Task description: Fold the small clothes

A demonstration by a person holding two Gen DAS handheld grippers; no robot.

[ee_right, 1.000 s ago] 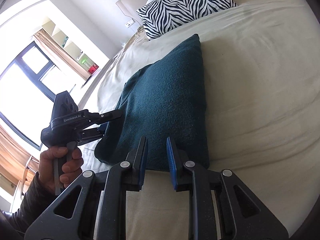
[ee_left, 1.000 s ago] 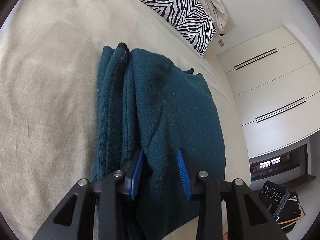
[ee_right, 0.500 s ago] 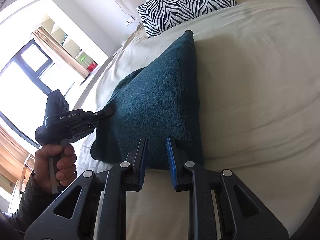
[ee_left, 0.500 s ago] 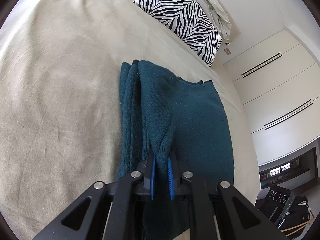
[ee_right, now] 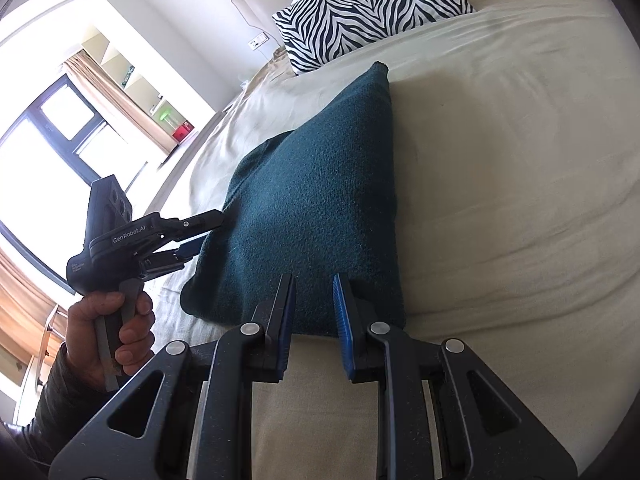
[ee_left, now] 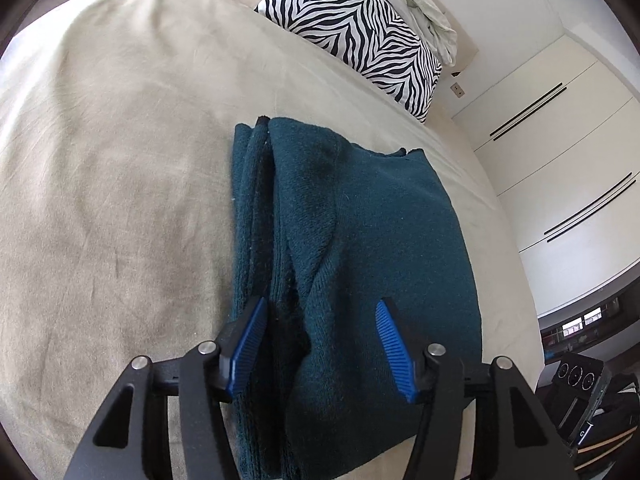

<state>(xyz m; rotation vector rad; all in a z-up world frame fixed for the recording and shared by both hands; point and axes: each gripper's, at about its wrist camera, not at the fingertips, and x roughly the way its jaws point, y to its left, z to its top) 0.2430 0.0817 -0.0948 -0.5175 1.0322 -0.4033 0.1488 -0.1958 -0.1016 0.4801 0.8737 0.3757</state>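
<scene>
The teal garment (ee_left: 360, 264) lies folded into a compact stack mid-bed (ee_left: 100, 160). Left tongs (ee_left: 320, 340) gape wide, holding nothing; right tongs (ee_right: 314, 320) stand slightly parted, empty. Folding appears nearly complete.

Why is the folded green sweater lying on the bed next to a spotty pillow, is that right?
Nearly. The folded sweater does lie on the bed, but the pillow near it is zebra-striped, black and white, not spotty. Both wrist views show the stripes clearly.
</scene>
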